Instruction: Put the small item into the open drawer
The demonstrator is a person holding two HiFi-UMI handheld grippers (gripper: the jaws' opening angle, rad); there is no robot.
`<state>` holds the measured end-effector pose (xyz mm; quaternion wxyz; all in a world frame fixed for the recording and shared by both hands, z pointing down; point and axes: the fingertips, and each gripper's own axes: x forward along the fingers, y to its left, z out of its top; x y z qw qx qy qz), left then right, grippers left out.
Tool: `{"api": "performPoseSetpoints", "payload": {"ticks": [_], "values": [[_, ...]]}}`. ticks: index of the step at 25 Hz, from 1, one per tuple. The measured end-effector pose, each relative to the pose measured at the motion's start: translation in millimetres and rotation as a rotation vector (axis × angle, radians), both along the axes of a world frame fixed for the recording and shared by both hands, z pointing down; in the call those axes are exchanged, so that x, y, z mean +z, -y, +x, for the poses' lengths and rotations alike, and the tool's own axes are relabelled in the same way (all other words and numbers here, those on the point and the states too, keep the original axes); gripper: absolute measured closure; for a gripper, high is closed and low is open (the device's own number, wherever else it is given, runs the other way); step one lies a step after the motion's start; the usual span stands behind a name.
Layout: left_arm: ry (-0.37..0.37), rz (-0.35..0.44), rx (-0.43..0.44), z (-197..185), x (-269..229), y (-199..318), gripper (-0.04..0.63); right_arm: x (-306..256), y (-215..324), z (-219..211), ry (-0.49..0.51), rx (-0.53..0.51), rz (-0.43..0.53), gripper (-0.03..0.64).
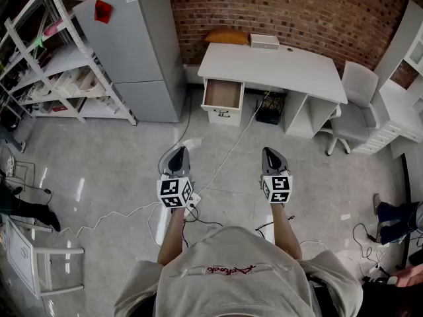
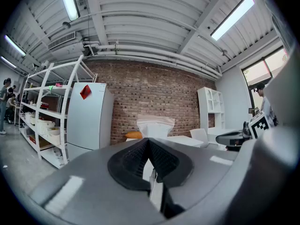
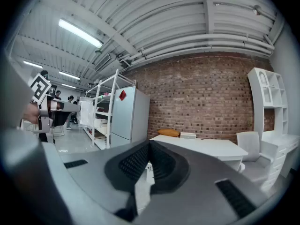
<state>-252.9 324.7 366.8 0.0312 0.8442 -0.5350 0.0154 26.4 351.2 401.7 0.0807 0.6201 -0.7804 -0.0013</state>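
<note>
Small pouch [image 2: 156, 125] clamped in left gripper [image 2: 148, 140]; right gripper [image 3: 149, 144] closed, empty; drawer [image 1: 223, 94] open.

Both tools have grey moulded shells that taper to a dark nose. Left tool [image 1: 177, 153], right tool [image 1: 271, 153]. The inner faces carry black ribbed pads, seen in the left gripper view [image 2: 133, 161] and the right gripper view [image 3: 133, 163]. They're set in a dark V-shaped recess. Grey rectangular insets sit on the shell flanks. Each tool has a white cube with black square markers behind it: left cube [image 1: 174, 193], right cube [image 1: 277, 188]. The person wears a light beige T-shirt [image 1: 231, 279] with short sleeves and red script that's too small to read.
</note>
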Motion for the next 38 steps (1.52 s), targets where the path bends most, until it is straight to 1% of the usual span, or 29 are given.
{"api": "performPoseSetpoints", "payload": {"ticks": [8,15,30,38], "values": [[-0.002,-0.016,-0.003,7.7,4.4,1.8,0.588,1.1,2.9,2.4,-0.004,-0.014,-0.009,0.606],[0.008,-0.021,-0.008,12.8,8.0,1.2,0.588,1.2,2.2,0.5,0.021,-0.050,-0.004,0.604],[0.005,-0.053,-0.031,61.1,27.2,1.2,0.588,6.3,7.1,40.1,0.022,-0.106,-0.010,0.604],[0.014,-0.055,-0.041,73.5,31.3,7.0,0.588,12.0,18.8,43.1,0.027,-0.143,-0.017,0.604]]}}
